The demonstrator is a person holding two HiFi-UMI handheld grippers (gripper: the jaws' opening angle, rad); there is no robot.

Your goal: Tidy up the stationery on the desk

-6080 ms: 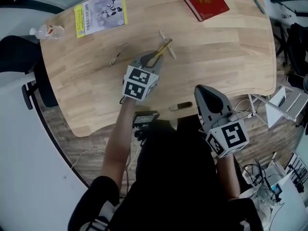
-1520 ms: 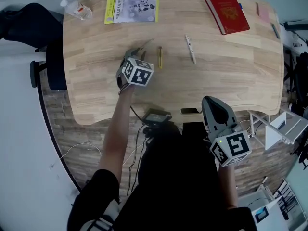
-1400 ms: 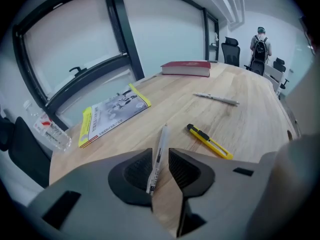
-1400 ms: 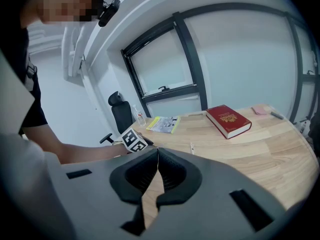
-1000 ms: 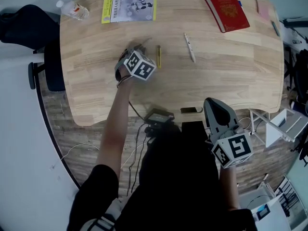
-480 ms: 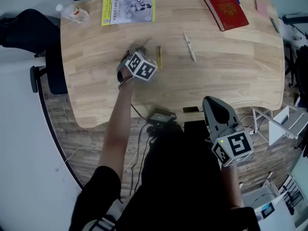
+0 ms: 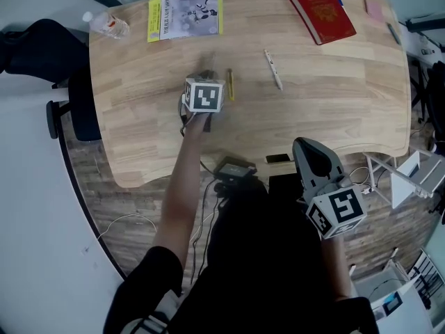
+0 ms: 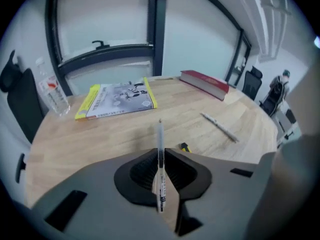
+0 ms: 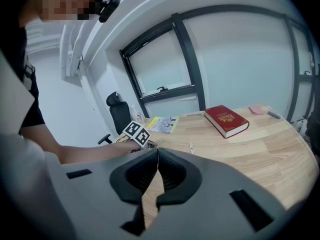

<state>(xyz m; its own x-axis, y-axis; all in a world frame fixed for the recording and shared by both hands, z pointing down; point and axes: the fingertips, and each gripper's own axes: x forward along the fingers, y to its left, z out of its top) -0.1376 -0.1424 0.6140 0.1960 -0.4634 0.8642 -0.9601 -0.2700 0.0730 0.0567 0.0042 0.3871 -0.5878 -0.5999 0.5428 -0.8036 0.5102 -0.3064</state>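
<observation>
Since a moment ago the left gripper has swung its marker cube face-up, just left of the yellow pencil. Its jaws pinch a clear pen near its middle, tip pointing ahead over the desk. The right gripper hangs off the desk's near edge — jaws pressed together, empty. Best, I think, to keep the pinch firm, line the pen up parallel beside the pencil, and lower it flat before letting go.
</observation>
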